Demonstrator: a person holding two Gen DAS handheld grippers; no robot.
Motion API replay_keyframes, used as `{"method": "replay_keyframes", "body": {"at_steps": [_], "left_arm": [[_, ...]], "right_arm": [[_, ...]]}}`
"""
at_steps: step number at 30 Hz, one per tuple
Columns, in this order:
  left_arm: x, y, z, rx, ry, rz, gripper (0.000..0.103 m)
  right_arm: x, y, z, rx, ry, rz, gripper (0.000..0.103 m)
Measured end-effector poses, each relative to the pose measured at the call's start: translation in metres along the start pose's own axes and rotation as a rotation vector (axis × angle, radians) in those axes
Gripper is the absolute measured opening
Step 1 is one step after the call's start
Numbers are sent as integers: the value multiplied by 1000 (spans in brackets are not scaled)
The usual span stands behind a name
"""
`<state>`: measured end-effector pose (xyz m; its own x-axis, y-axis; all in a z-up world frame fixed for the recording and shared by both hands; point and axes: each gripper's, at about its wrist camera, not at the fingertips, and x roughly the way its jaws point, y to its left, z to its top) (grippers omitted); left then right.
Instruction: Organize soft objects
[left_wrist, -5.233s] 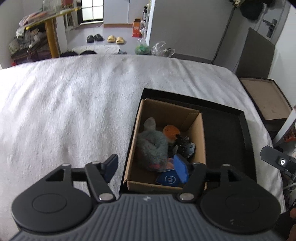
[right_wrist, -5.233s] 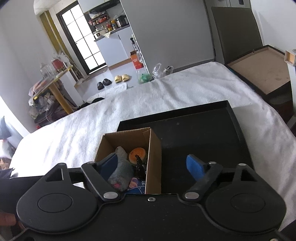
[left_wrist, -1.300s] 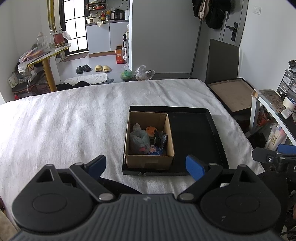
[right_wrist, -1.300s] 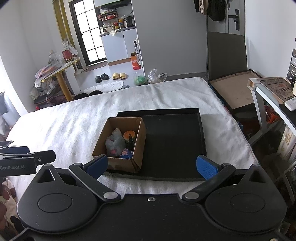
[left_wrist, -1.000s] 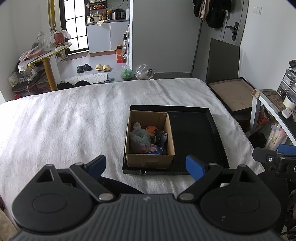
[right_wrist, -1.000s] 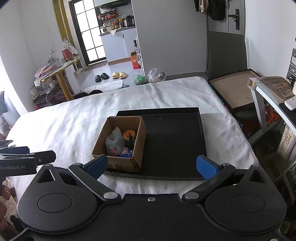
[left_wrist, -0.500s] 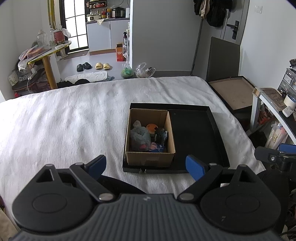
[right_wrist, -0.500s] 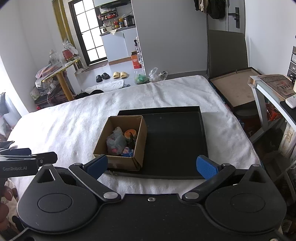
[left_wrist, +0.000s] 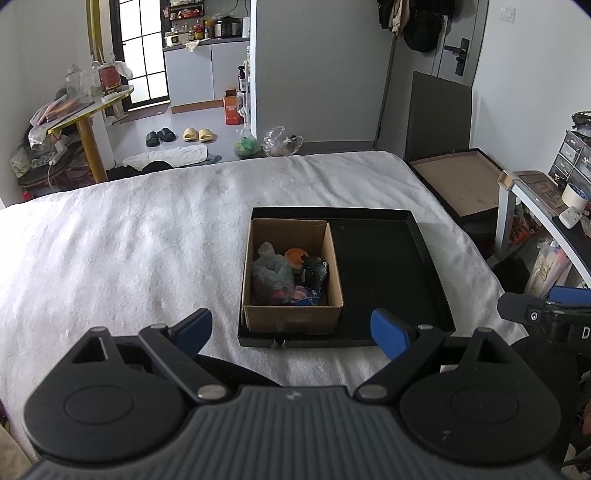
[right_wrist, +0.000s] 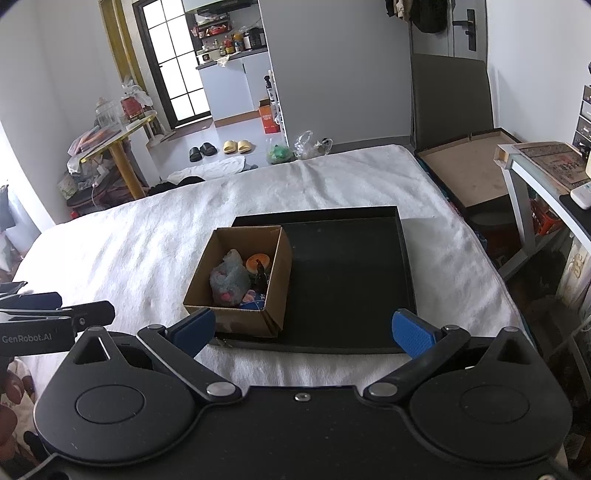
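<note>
At frame centre, a cardboard box (left_wrist: 291, 273) holding soft toys (left_wrist: 272, 275) sits in the left part of a black tray (left_wrist: 388, 273) on the bed (left_wrist: 129, 240). Left gripper (left_wrist: 291, 328) and right gripper (right_wrist: 303, 328), lower frame, both gape wide, empty.

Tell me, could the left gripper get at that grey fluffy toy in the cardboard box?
Probably yes. The left gripper is open, holds nothing, and faces the cardboard box. The box is open-topped, and the grey fluffy toy lies uncovered on top, though the gripper hangs well short.

A tray (left_wrist: 388, 280) is laid on the bed (left_wrist: 129, 251). A box (left_wrist: 291, 317) is set in its left half, and soft toys (left_wrist: 271, 275) are held inside it.
</note>
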<state>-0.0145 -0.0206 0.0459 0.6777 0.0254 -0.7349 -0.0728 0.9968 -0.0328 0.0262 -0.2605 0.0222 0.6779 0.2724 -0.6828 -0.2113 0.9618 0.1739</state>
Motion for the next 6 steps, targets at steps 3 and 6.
{"method": "replay_keyframes", "body": {"at_steps": [3, 6], "left_arm": [[0, -1, 1, 7, -6, -6, 92], [-1, -1, 2, 12, -12, -24, 92]], "right_arm": [[1, -2, 0, 3, -2, 0, 103], [3, -4, -1, 18, -6, -4, 103]]}}
